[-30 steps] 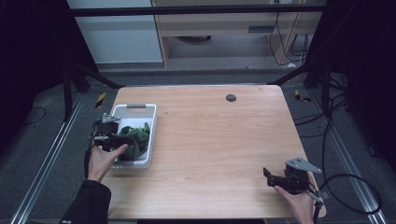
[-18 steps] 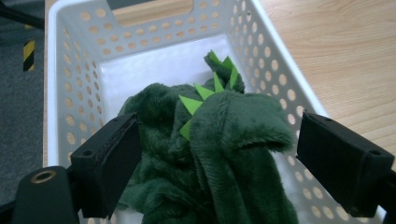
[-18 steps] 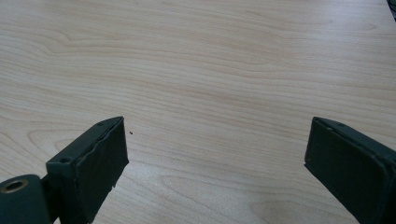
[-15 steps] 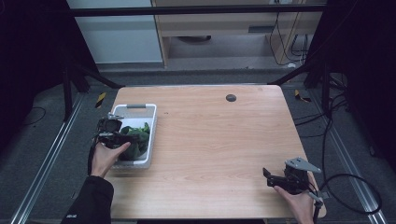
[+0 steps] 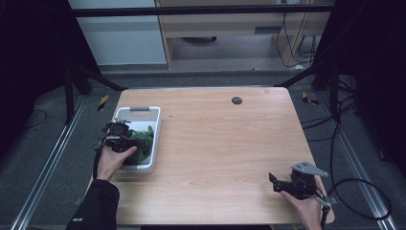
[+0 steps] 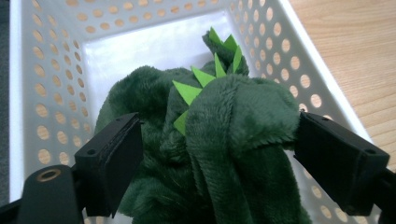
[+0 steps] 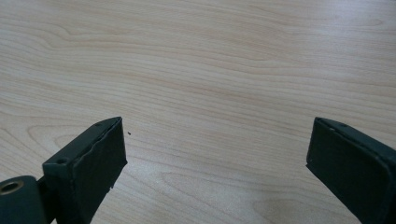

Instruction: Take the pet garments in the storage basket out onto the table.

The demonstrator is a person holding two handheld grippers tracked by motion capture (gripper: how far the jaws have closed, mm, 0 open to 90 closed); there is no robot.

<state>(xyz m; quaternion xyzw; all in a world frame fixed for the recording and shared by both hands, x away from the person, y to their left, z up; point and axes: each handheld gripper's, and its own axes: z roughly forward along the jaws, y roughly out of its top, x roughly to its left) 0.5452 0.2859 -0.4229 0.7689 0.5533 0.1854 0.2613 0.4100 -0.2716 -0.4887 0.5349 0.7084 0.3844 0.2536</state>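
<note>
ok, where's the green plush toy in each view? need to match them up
High view: the green plush toy lies in the white basket at the table's left edge, by the left gripper.
Left gripper view: centre, bulging between the two black fingers, with lime spikes on top.
Right gripper view: not in it; bare wood between open fingers.
Shared landmark: the white basket's perforated wall.

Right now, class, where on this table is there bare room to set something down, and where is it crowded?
Free: the wooden table between the white basket and the right gripper, back to the dark round spot. Crowded: the basket at the left edge, with the green plush toy and left gripper inside.
</note>
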